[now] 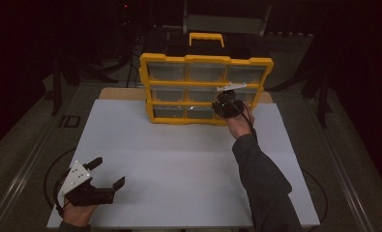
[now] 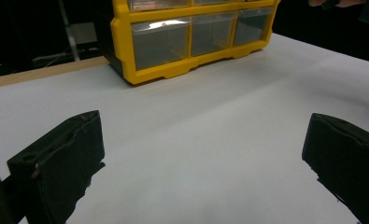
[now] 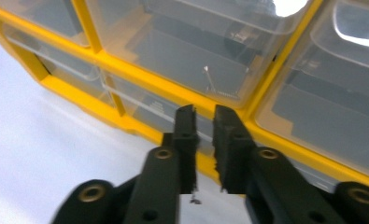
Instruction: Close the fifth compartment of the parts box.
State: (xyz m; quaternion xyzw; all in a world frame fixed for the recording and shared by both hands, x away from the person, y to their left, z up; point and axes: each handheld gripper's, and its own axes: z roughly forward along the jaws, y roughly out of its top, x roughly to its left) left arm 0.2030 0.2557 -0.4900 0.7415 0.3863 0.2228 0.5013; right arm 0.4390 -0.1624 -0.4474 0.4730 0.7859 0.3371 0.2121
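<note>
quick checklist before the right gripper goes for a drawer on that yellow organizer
1. Right gripper at the drawer front: ok, its tips sit close to the yellow organizer, at its lower rows.
2. Jaws parted enough for a drawer lip: not ok, only a narrow gap.
3. Anything between the jaws: ok, nothing there.
4. Which drawer is lined up: cannot tell.
5. Left gripper out of the way: ok, open, low over the white table, far from the organizer.
6. Organizer upright and steady: ok, standing on the table.
</note>
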